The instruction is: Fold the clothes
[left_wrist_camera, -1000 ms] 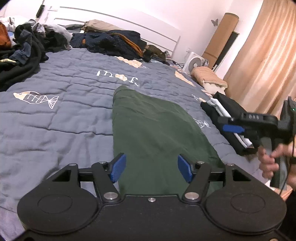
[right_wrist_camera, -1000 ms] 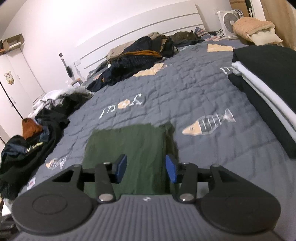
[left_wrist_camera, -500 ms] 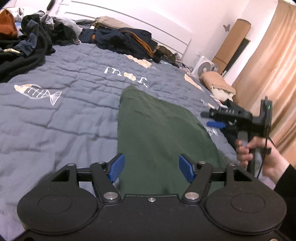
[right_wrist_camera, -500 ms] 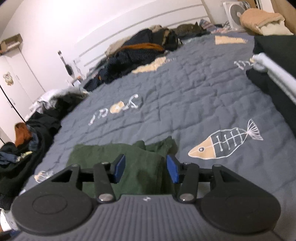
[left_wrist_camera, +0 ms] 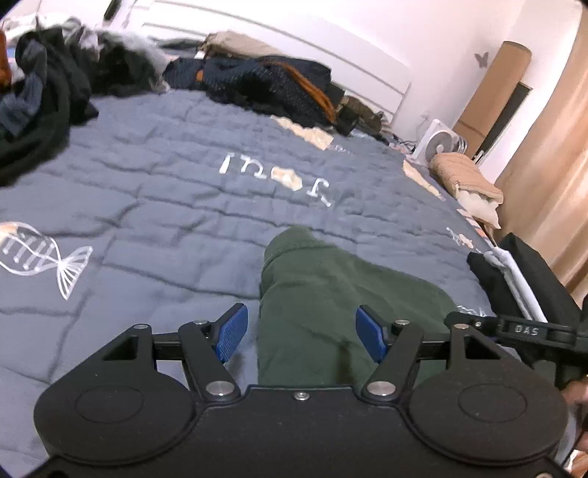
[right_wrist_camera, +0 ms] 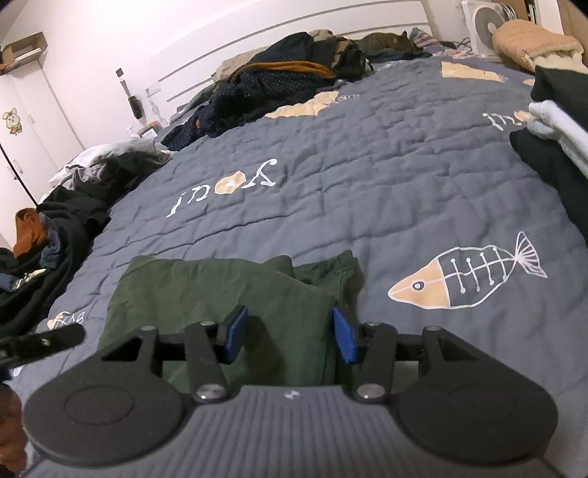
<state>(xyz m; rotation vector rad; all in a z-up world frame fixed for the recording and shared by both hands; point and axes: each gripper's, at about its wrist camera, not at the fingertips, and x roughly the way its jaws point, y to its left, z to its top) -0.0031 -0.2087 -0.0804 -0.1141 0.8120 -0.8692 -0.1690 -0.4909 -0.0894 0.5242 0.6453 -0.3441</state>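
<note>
My left gripper (left_wrist_camera: 302, 332) hangs over a dark green folded garment (left_wrist_camera: 330, 294) on a grey-blue quilted bedspread (left_wrist_camera: 147, 206), its blue pads spread well apart and closed on nothing. The cloth's left edge runs between the pads toward 12 o'clock, where a rolled corner lifts off the quilt. At 3 o'clock in this view my right gripper's black body (left_wrist_camera: 529, 331) pokes in, with a stack of folded black and white clothes (left_wrist_camera: 514, 272) behind it.

From the right wrist, my right gripper (right_wrist_camera: 290, 338) sits low over the same green garment (right_wrist_camera: 205, 294), its pads about half spread with only cloth lying beneath them, gripping nothing. The garment fills the view from 9 to 12 o'clock of the pads, its bunched end just beyond the right pad. A printed fish skeleton (right_wrist_camera: 466, 275) lies at 2 o'clock. Unfolded dark clothes (right_wrist_camera: 279, 88) are heaped against the white headboard (right_wrist_camera: 330, 29) at 12 o'clock.
</note>
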